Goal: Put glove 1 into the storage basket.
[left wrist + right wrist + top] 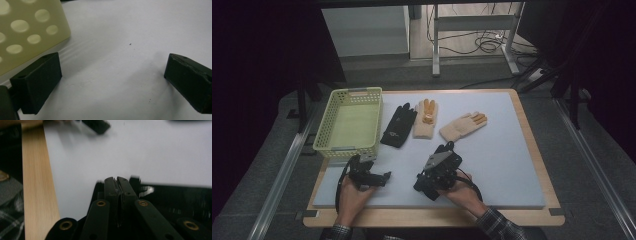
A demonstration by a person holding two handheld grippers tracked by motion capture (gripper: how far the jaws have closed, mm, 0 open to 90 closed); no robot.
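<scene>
Three gloves lie in a row at the far middle of the white mat [492,165]: a black glove [398,125], a beige glove with orange fingertips [426,120], and a second beige glove [462,126] lying slanted. My left gripper [379,172] rests near the front left of the mat with its jaws wide open [112,62] and only bare mat between them. My right gripper [419,187] sits beside it at the front middle, well short of the gloves. Its jaws are pressed together [116,180] with nothing between them.
A pale yellow-green perforated basket [323,131] stands at the far left of the table; its corner [30,32] is close to my left gripper. The wooden table edge [37,185] runs along the front. One jaw of the left gripper [96,125] lies ahead of my right gripper.
</scene>
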